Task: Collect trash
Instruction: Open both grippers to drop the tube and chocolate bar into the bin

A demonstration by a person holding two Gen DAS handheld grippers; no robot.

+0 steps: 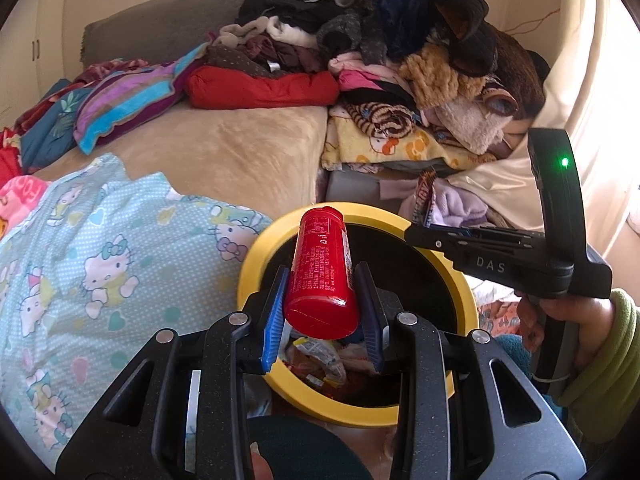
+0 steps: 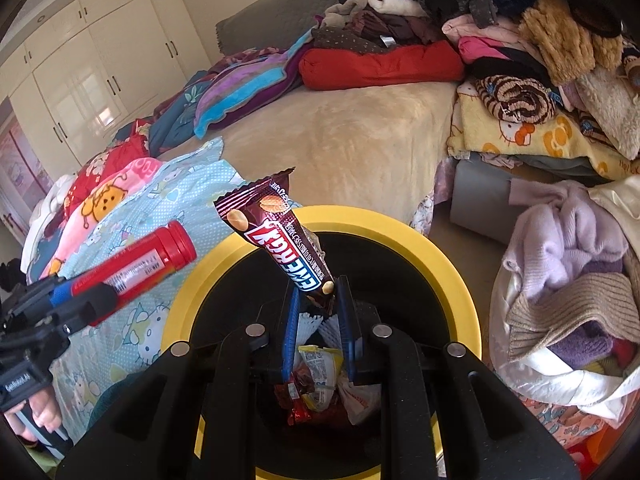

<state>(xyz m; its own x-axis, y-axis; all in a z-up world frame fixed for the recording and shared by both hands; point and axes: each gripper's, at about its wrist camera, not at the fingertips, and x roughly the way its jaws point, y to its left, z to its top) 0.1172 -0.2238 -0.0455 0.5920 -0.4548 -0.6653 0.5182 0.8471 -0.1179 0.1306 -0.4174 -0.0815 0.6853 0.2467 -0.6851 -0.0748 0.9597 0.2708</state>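
Observation:
My left gripper [image 1: 322,280] is shut on a red plastic bottle [image 1: 322,268], held tilted over the yellow-rimmed bin [image 1: 256,256]. From the right wrist, that bottle [image 2: 140,266] and the left gripper [image 2: 76,300] show at the left, beside the bin rim [image 2: 436,256]. My right gripper [image 2: 316,300] is shut on a dark brown candy bar wrapper [image 2: 280,236], which sticks up above the bin opening. In the left wrist view the right gripper [image 1: 420,224] reaches over the far rim, with the wrapper [image 1: 425,196] at its tip. Wrappers [image 2: 320,376] lie inside the bin.
The bin stands against a bed with a beige cover [image 1: 240,148] and a light blue cartoon-cat quilt [image 1: 100,264]. Piled clothes [image 1: 380,48] fill the back right. A white bag of knitwear [image 2: 568,292] sits right of the bin. White wardrobes [image 2: 92,60] line the far left wall.

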